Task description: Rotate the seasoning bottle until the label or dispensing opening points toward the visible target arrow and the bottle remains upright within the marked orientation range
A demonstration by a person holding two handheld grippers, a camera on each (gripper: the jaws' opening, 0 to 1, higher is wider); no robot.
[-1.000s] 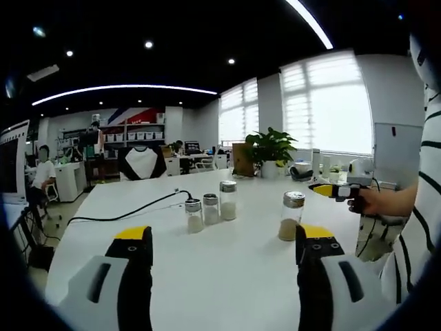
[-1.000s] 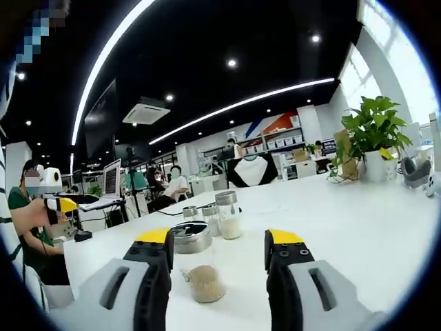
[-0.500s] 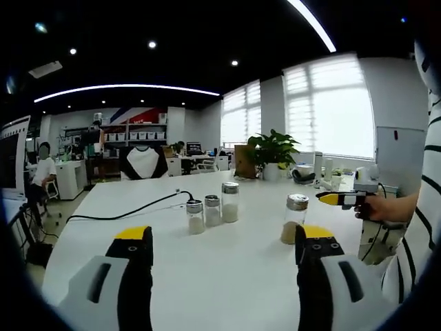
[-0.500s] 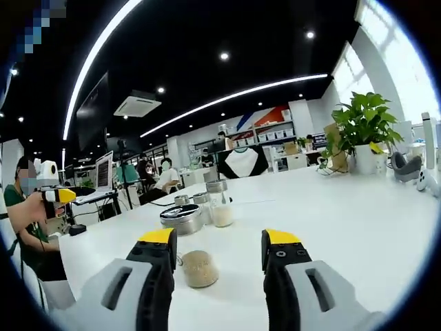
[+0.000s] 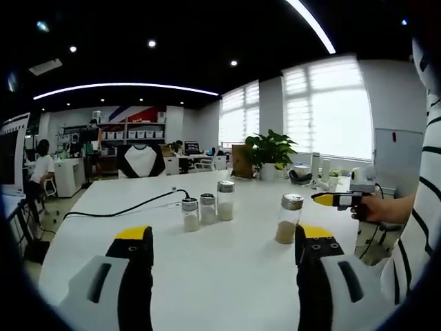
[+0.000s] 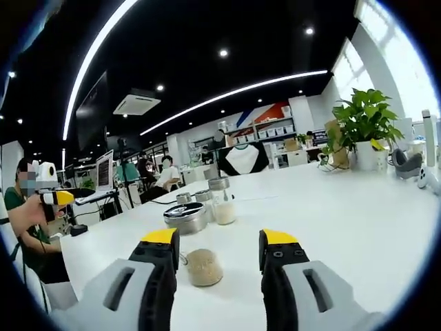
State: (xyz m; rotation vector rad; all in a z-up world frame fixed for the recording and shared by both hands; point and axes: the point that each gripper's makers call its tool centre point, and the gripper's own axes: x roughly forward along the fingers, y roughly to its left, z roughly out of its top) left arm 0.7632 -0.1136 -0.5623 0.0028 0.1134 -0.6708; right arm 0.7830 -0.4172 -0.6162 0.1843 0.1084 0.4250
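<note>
A: Where's the seasoning bottle (image 6: 196, 247)?
B: Upright on the white surface (image 6: 358, 227), just ahead of the right gripper (image 6: 216, 243), whose jaws are released.
A: The left gripper (image 5: 224, 236)?
B: Jaws released too; three shakers (image 5: 206, 207) stand farther off.

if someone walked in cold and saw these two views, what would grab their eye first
Probably the seasoning bottle standing upright on the white table right ahead of the right gripper, whose yellow-tipped jaws stand open on either side of it. Next, the row of three small jars farther back on the table, beyond the open left gripper. A leafy potted plant by the bright windows also stands out.
</note>
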